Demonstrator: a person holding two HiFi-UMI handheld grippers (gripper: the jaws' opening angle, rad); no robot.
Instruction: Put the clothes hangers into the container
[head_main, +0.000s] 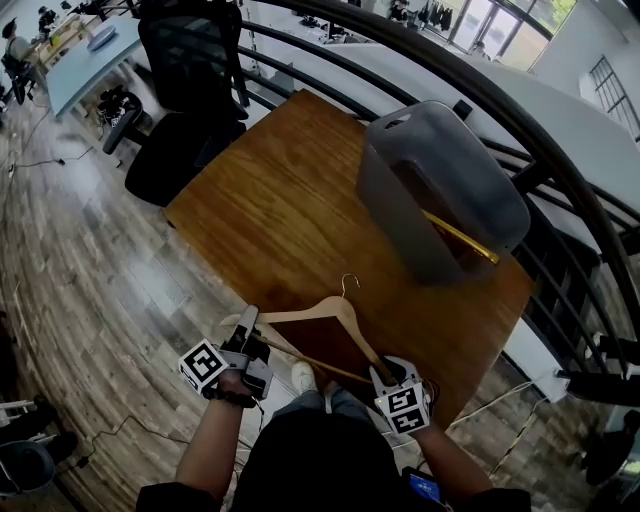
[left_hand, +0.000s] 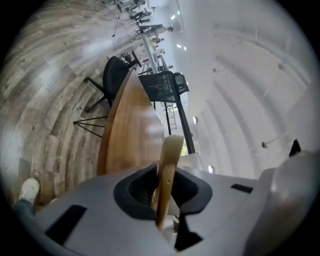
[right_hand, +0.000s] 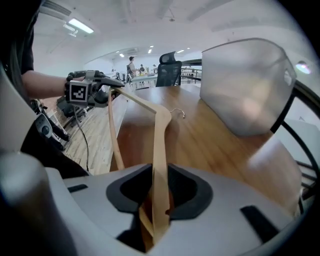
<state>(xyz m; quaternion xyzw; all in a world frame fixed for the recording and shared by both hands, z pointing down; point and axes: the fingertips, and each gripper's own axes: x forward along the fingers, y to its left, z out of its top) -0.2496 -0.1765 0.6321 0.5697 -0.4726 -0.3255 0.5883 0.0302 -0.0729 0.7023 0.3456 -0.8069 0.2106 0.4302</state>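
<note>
A pale wooden clothes hanger (head_main: 335, 310) with a metal hook hangs over the near edge of the wooden table (head_main: 270, 200), held at both ends. My left gripper (head_main: 245, 325) is shut on the hanger's left arm tip (left_hand: 167, 165). My right gripper (head_main: 385, 375) is shut on the right arm, where the arm and the lower bar (right_hand: 160, 150) meet. In the right gripper view the left gripper (right_hand: 87, 92) shows at the hanger's far end. The grey translucent container (head_main: 440, 185) stands at the table's far right, with another hanger (head_main: 462, 240) lying inside it.
A black office chair (head_main: 185, 90) stands at the table's far left corner. A dark curved railing (head_main: 560, 150) runs behind and to the right of the table. Cables lie on the wooden floor (head_main: 90, 280) to the left. The person's shoe (head_main: 304, 376) is below the hanger.
</note>
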